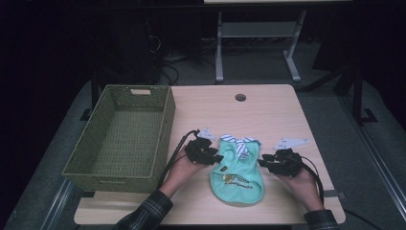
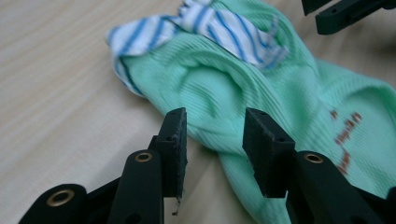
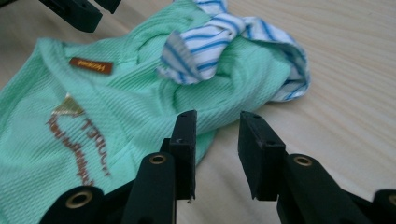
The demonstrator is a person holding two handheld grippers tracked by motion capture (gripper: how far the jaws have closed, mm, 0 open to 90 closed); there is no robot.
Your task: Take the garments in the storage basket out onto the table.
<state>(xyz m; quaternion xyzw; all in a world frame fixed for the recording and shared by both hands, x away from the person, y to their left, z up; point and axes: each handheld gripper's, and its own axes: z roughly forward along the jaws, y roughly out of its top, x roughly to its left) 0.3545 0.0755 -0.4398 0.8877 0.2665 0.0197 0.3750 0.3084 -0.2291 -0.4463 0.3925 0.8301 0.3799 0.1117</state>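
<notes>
Both tongs [image 2: 214, 140] [image 3: 217, 144] gape partway beside the green garment [image 1: 238, 175], gripping nothing.

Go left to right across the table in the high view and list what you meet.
green woven basket → left gripper → mint-green garment with striped trim → right gripper

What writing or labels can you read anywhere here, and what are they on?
Small brown tag on the mint green garment: it bears lettering, seen upside down and too blurred to read.
Brown and gold print on the garment's front: letters under a small triangle, upside down and blurred; not readable.
The woven green basket and the wooden table carry no writing.
</notes>
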